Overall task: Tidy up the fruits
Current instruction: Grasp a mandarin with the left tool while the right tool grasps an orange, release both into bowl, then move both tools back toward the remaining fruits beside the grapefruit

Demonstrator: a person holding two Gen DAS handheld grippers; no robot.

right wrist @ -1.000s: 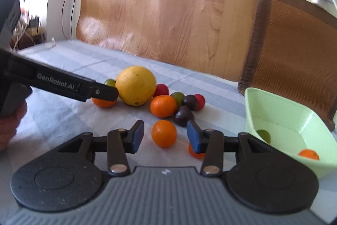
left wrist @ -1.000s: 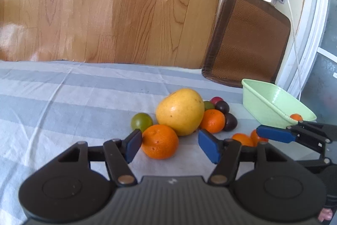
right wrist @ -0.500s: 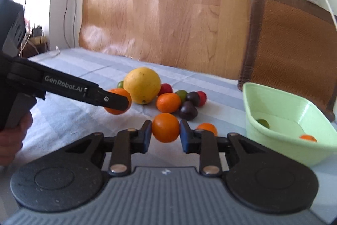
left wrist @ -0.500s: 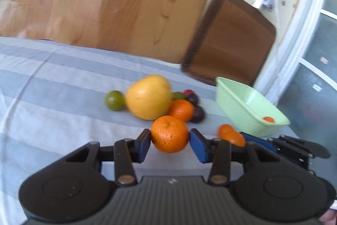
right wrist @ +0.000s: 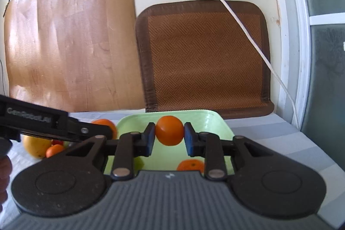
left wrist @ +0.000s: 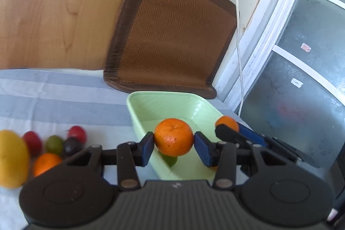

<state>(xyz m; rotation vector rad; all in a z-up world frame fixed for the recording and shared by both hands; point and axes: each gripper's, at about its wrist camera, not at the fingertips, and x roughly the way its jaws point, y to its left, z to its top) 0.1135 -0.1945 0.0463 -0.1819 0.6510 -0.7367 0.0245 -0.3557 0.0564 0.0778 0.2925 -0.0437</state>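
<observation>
My left gripper (left wrist: 173,146) is shut on a large orange (left wrist: 173,136) and holds it above the near wall of the light green bowl (left wrist: 163,101). My right gripper (right wrist: 169,139) is shut on a smaller orange (right wrist: 169,130), also over the green bowl (right wrist: 217,122). In the left wrist view the right gripper (left wrist: 228,128) shows at the right with its orange (left wrist: 226,122). Inside the bowl lie an orange (right wrist: 190,165) and a green fruit (left wrist: 170,160). The left gripper's arm (right wrist: 54,124) crosses the right wrist view at the left.
On the striped cloth left of the bowl lie a big yellow fruit (left wrist: 11,158), an orange (left wrist: 45,163), red fruits (left wrist: 76,132), a green one (left wrist: 54,142) and a dark one (left wrist: 72,147). A brown woven mat (left wrist: 172,36) leans on the wall behind. A white cable (right wrist: 248,36) hangs down.
Both grippers closed on oranges, lifted them off the cloth and carried them right to the green bowl. The fruit pile now sits at the far left of both views.
</observation>
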